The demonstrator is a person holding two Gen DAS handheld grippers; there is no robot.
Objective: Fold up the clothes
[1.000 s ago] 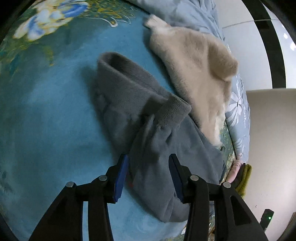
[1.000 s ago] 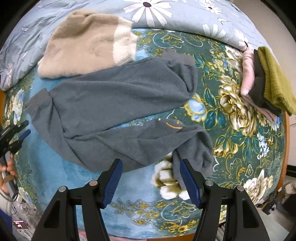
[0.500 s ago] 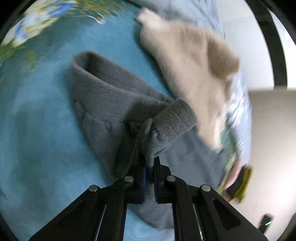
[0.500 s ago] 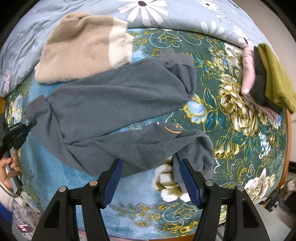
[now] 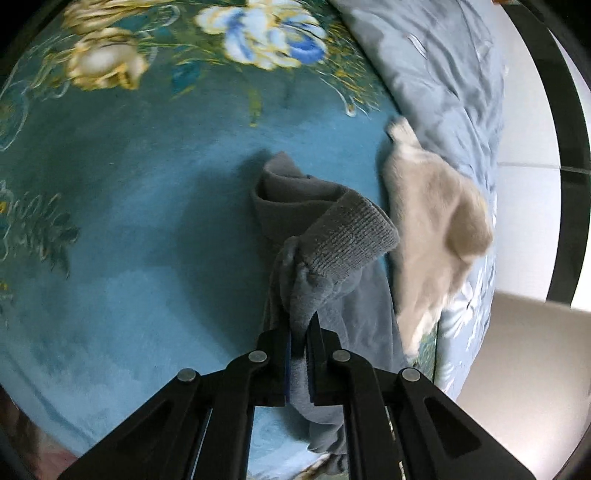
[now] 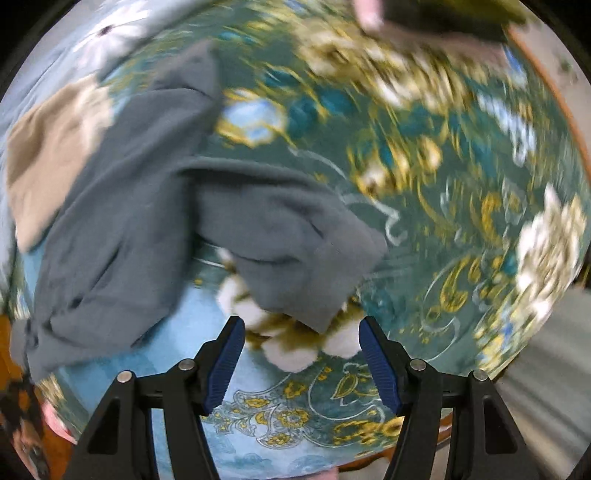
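Grey fleece trousers [image 6: 147,206] lie spread on a blue floral bed cover [image 6: 443,184]. My left gripper [image 5: 300,332] is shut on the trousers' waist end [image 5: 325,243], next to the ribbed band, and lifts it off the cover. My right gripper [image 6: 301,339] is open and empty, just in front of the nearer leg's cuff [image 6: 314,273]. The right wrist view is blurred by motion.
A beige fluffy garment [image 5: 432,225] lies beside the trousers, against a grey-blue quilt [image 5: 443,74]; it also shows in the right wrist view [image 6: 44,155]. Folded pink, dark and olive clothes [image 6: 424,18] sit at the far edge. The bed's wooden rim [image 6: 576,129] runs on the right.
My left gripper closed on the trousers' waist end and lifted it. My right gripper swung closer to the nearer leg's cuff, staying open.
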